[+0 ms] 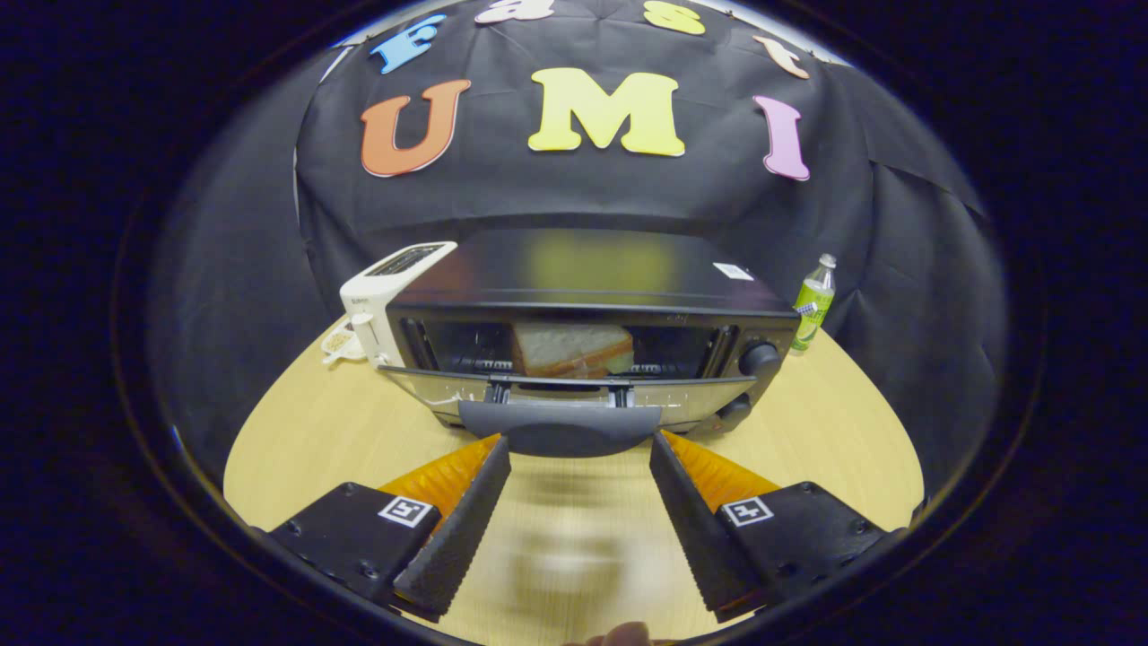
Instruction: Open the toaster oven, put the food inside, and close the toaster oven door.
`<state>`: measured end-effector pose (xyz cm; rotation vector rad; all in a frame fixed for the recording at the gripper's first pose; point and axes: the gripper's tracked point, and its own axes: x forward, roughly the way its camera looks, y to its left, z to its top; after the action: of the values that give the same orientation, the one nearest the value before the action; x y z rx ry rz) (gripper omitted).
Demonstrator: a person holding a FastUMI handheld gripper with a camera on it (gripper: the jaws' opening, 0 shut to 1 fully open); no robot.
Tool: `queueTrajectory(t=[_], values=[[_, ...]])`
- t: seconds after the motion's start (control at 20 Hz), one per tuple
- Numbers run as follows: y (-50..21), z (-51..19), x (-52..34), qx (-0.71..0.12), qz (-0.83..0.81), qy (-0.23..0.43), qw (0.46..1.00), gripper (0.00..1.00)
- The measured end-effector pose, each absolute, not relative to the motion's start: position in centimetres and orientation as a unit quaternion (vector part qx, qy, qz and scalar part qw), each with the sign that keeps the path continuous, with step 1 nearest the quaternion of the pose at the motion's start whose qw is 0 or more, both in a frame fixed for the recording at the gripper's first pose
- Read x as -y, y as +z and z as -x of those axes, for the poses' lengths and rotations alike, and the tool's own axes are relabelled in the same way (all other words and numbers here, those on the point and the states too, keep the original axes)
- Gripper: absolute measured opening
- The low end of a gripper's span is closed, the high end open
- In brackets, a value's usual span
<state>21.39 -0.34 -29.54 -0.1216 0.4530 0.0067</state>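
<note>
Oven (592, 296) stands on the table (305, 440), just ahead of the fingers. Its door (565, 395) hangs open and is lowered toward the gripper (580, 444); the door handle (560, 432) lies between the two fingertips. The fingers (462, 511) are spread wide and grasp nothing; the tips are very near the handle, but I cannot tell if they touch it. Bread (571, 350), perhaps two slices, lies inside the oven, in the middle of the opening. Two knobs (759, 358) sit at the right side of the front. A white toaster (381, 296) stands touching or just beside the oven on its left. A bottle (813, 305) stands near the right back corner.
</note>
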Motion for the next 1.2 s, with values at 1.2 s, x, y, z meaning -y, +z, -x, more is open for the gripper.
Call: queueTrajectory(t=[1.2], values=[[-1.1,3.1,-2.5,0.039,0.046,0.005,0.998,1.00]])
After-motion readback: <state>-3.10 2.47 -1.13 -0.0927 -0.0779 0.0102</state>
